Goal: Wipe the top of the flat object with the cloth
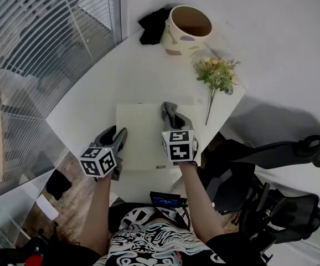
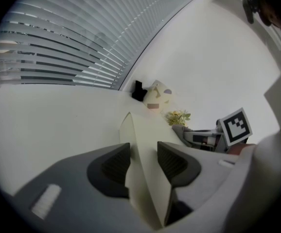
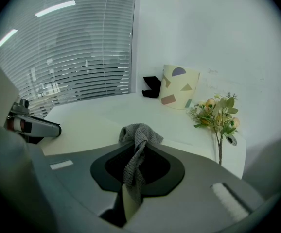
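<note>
1. Head view: a flat cream board (image 1: 143, 132) lies on the white table (image 1: 93, 87), near the front edge. The left gripper (image 1: 115, 133) sits at the board's left edge. The right gripper (image 1: 174, 121) is over the board's right part with a grey cloth (image 1: 168, 108) bunched at its tip, on the board's top. At the back of the table there's a patterned pot (image 1: 186, 31) with a black thing (image 1: 151, 24) just beside it, and a bunch of flowers (image 1: 218, 73) lies to the right.

2. Left gripper view: the jaws are clamped on the board (image 2: 135, 130) – its edge runs straight in between the two pads. The right gripper (image 2: 199, 139) shows off to the right, the pot (image 2: 156, 97) and flowers (image 2: 178, 116) farther back.

3. Right gripper view: jaws closed tight on the cloth (image 3: 139, 137), which sticks up in a crumpled tuft above them. Pot (image 3: 179, 87), flowers (image 3: 217, 113) and the black thing (image 3: 152, 86) are beyond; the left gripper (image 3: 33, 125) pokes in at the left.
</note>
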A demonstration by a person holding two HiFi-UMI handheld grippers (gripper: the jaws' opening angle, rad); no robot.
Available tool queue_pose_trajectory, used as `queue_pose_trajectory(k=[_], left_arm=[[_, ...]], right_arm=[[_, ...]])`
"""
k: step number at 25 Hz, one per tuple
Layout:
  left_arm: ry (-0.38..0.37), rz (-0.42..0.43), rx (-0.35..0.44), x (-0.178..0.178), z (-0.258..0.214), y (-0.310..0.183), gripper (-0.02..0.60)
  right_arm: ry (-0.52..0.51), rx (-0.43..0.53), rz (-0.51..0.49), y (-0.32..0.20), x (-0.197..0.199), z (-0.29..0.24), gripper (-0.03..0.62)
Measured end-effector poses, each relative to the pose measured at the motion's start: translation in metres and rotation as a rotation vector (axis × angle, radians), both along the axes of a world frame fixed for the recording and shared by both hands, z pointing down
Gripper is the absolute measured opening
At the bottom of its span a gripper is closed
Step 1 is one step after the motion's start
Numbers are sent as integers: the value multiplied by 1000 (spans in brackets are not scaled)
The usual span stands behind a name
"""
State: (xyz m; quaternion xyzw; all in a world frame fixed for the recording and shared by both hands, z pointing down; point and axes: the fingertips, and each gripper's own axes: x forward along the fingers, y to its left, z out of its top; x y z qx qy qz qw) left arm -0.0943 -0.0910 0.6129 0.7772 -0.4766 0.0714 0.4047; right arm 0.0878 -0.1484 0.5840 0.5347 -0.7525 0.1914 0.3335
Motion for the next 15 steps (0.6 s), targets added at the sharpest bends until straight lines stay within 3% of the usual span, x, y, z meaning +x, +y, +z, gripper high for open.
queue_pose_trajectory(k=[15], left_arm=[[19,-1,-5,-1,0,0,225]], right_arm=[[-9,-11,-48,1,-21,0,29]])
